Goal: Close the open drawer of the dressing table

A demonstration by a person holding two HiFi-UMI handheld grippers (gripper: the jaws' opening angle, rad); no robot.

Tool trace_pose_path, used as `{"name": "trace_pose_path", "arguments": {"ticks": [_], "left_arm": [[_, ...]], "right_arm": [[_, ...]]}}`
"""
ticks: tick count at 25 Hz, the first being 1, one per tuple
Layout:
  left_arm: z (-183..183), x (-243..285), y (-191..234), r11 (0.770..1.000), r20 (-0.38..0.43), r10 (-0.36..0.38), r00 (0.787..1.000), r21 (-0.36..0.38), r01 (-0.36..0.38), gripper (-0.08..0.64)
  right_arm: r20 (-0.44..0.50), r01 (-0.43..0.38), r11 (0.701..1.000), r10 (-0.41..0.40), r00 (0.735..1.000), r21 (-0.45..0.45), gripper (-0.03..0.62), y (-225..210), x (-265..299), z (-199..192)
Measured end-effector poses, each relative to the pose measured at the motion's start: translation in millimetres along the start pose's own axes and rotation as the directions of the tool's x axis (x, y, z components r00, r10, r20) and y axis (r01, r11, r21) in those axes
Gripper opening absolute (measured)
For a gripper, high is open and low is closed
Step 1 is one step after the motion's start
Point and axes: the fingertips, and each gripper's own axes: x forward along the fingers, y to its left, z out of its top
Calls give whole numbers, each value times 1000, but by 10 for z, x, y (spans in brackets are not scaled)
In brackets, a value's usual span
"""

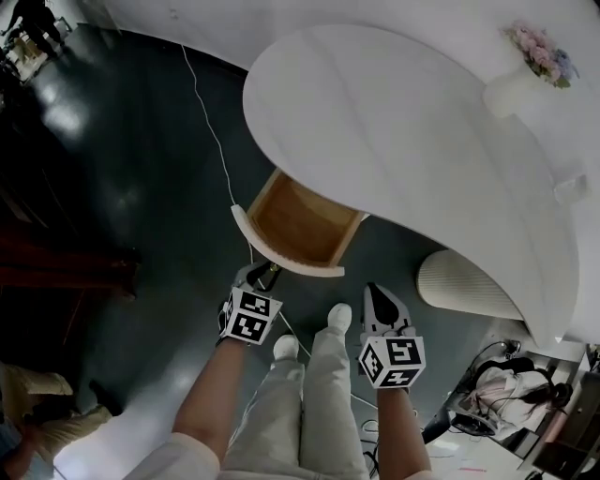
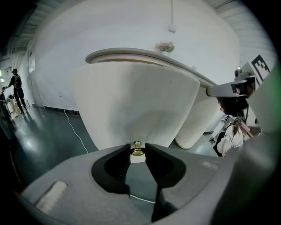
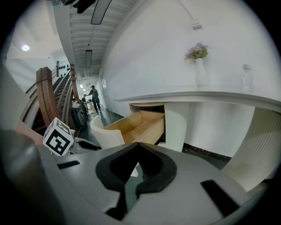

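The white dressing table point(image 1: 394, 122) has one drawer point(image 1: 281, 258) pulled out, its wooden inside showing. In the left gripper view the drawer's curved white front point(image 2: 131, 105) fills the middle, with a small brass knob point(image 2: 137, 150) at its lower edge. My left gripper point(image 2: 138, 149) is shut on that knob, and in the head view it point(image 1: 265, 272) sits at the drawer front. My right gripper point(image 1: 380, 295) hangs to the right of the drawer and apart from it. It point(image 3: 138, 146) is shut on nothing, and the open drawer point(image 3: 136, 125) lies ahead of it.
A vase of flowers point(image 1: 525, 70) stands on the tabletop. A ribbed white pedestal point(image 1: 464, 281) stands right of the drawer. A white cable point(image 1: 211, 122) runs over the dark floor. My legs and shoes point(image 1: 309, 375) are below the drawer. People point(image 1: 33, 28) stand far off.
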Motion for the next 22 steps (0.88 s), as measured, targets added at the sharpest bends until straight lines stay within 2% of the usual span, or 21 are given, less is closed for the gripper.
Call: {"name": "trace_pose_path", "arguments": {"ticks": [14, 22], "left_arm": [[313, 304, 24, 999, 34, 22, 999, 32, -23, 107], [511, 479, 59, 999, 54, 30, 998, 44, -32, 107]], "right_arm": [[25, 37, 999, -38, 999, 36, -2, -197, 40, -28], [48, 51, 998, -52, 998, 23, -2, -292, 125, 35]]}}
